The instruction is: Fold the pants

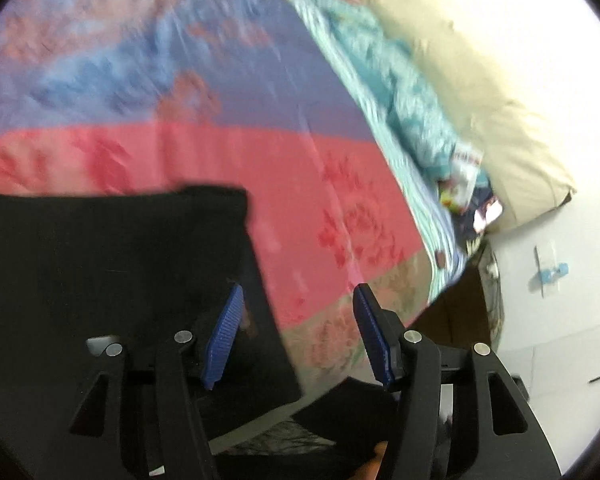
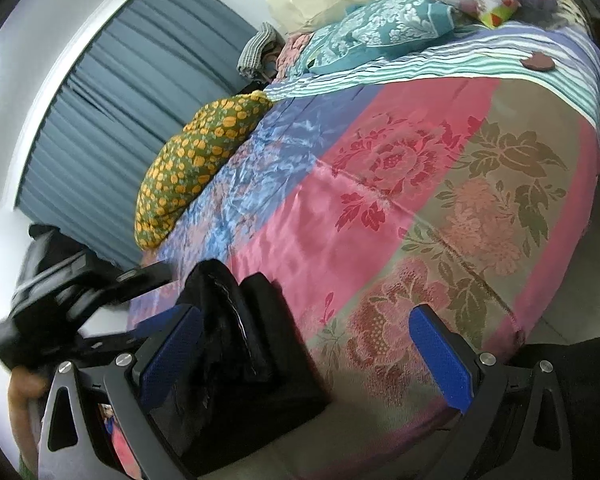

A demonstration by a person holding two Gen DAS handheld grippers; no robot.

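So, the black pants [image 1: 112, 276] are sitting folded in a thick bundle at the near corner of the bed [image 2: 500, 216], and both my grippers are right over them. In the left wrist view, the left gripper [image 1: 296, 334] is spread apart with nothing pinched; the pants fill everything from about 9 to 7 o'clock, and their right edge runs under the left blue pad. In the right wrist view, the right gripper [image 2: 306, 354] is wide open too, with the bundle [image 2: 236, 344] up against its left pad and bare quilt in front of the right one. The left gripper [image 2: 80, 304] shows there at 9 o'clock.

Loads of free quilt from 12 to 3 o'clock. The bed edge drops off near 5 o'clock. Pillows [image 2: 376, 32] pile up at 1 o'clock, a yellow-spotted cushion [image 2: 196, 160] at 10, and a grey curtain [image 2: 112, 108] behind it.
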